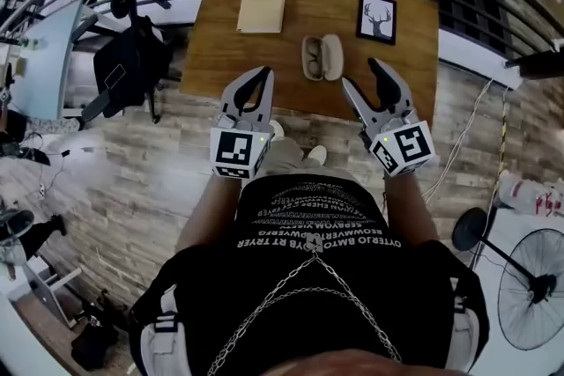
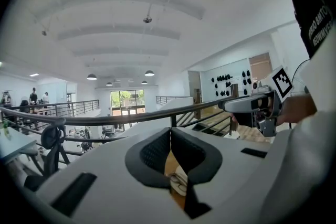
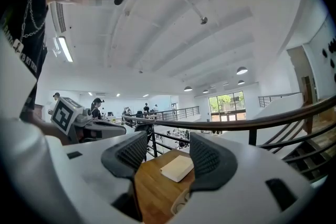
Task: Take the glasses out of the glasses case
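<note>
**Open case ahead, closer to the open right gripper**

Nearest is the person's black shirt and neck chain. Just beyond it both grippers are held over the floor, short of the wooden table (image 1: 220, 48). The left gripper (image 1: 262, 75) has its pads pressed together with nothing between them. The right gripper (image 1: 363, 73) has its jaws spread and empty.

The glasses case (image 1: 333, 57) lies open on the table's near half, its long axis running away from the person. The glasses (image 1: 312, 59) sit in its left shell. The case is ahead of and between the two grippers, nearer the right one, so I'd expect that gripper to reach forward and slightly left. A notebook (image 1: 262, 6) and a framed deer picture (image 1: 377, 18) lie farther back, out of the way.
</note>
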The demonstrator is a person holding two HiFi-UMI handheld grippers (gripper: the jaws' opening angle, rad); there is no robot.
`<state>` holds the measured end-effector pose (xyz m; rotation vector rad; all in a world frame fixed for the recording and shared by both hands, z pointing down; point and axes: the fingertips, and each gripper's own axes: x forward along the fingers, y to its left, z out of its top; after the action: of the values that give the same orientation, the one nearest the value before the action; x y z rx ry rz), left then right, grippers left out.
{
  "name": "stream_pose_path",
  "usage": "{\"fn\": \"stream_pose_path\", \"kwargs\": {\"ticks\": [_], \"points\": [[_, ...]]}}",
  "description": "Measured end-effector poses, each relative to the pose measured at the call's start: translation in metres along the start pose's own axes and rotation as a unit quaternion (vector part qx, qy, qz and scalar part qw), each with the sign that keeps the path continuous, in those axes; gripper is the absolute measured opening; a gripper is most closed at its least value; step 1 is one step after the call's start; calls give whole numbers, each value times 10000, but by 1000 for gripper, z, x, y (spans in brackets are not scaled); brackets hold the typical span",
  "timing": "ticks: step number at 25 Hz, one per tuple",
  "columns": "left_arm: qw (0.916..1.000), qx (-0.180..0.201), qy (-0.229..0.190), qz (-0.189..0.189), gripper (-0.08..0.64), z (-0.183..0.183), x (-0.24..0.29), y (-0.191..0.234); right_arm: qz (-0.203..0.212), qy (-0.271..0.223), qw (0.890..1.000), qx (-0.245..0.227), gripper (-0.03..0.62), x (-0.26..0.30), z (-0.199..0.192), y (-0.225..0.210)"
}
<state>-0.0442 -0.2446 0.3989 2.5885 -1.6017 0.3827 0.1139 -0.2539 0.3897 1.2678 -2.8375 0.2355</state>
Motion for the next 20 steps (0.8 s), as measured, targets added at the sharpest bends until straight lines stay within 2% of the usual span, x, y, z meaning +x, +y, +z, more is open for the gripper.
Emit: {"fn": "stream_pose_path", "kwargs": {"ticks": [6, 12, 20], "points": [[10000, -14, 43, -41, 28, -2, 15, 16, -80, 154, 9998, -19, 244, 17, -9, -7], [9997, 64, -82, -229, 28, 17, 44, 27, -210, 104, 9997, -86, 242, 38, 1, -26], [9992, 35, -13, -392, 29, 13, 73, 45, -344, 474, 9978, 298, 241, 67, -34, -42]]}}
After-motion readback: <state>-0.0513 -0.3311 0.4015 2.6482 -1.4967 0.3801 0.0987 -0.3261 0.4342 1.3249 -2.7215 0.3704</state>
